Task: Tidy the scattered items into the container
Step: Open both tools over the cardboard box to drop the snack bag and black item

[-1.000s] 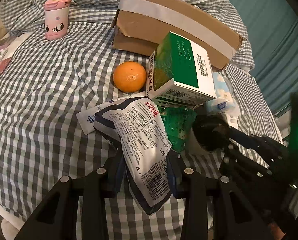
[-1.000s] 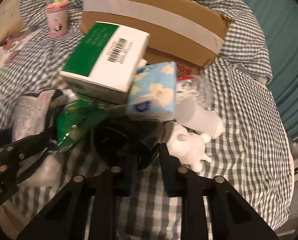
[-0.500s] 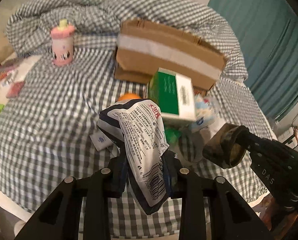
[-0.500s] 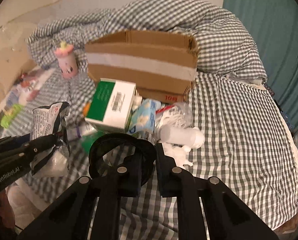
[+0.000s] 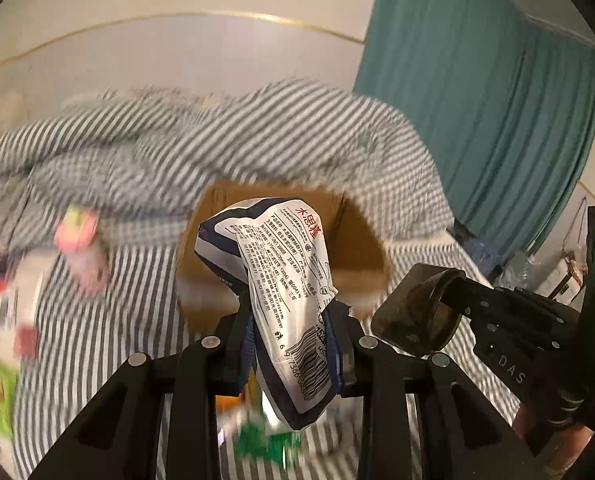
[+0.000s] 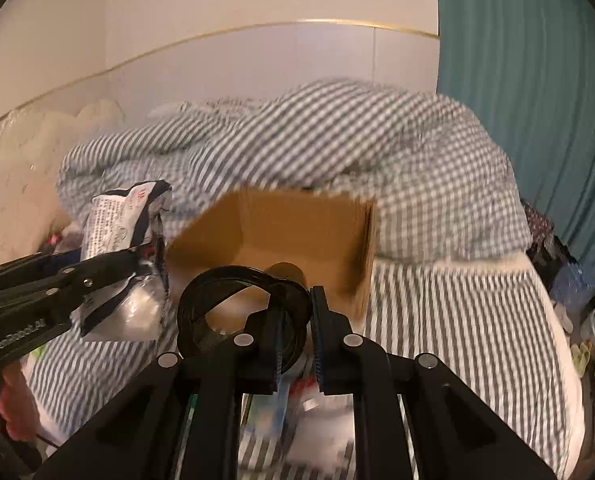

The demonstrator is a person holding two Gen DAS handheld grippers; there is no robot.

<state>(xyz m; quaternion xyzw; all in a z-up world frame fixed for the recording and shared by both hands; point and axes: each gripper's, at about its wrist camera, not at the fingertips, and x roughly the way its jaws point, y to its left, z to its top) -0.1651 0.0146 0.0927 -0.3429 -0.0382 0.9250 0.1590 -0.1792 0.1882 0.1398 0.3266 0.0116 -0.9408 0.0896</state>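
My left gripper (image 5: 293, 348) is shut on a white and navy printed packet (image 5: 285, 280) and holds it up in the air in front of the open cardboard box (image 5: 353, 248). The packet also shows in the right wrist view (image 6: 121, 224). My right gripper (image 6: 297, 340) is shut on the rim of a dark translucent cup (image 6: 237, 308), lifted just before the same box (image 6: 289, 240). The cup and right gripper show at the right of the left wrist view (image 5: 421, 304). The box is open at the top with its brown inside showing.
The checked bedding (image 6: 457, 312) lies under both grippers, with a heaped duvet (image 6: 337, 132) behind the box. A pink bottle (image 5: 83, 248) stands left, blurred. Blurred loose items (image 6: 309, 412) lie below the grippers. A teal curtain (image 5: 497, 120) hangs right.
Both grippers have risen off the bed with the packet and the cup and tilted up toward the box. The pile of items has dropped below the view.
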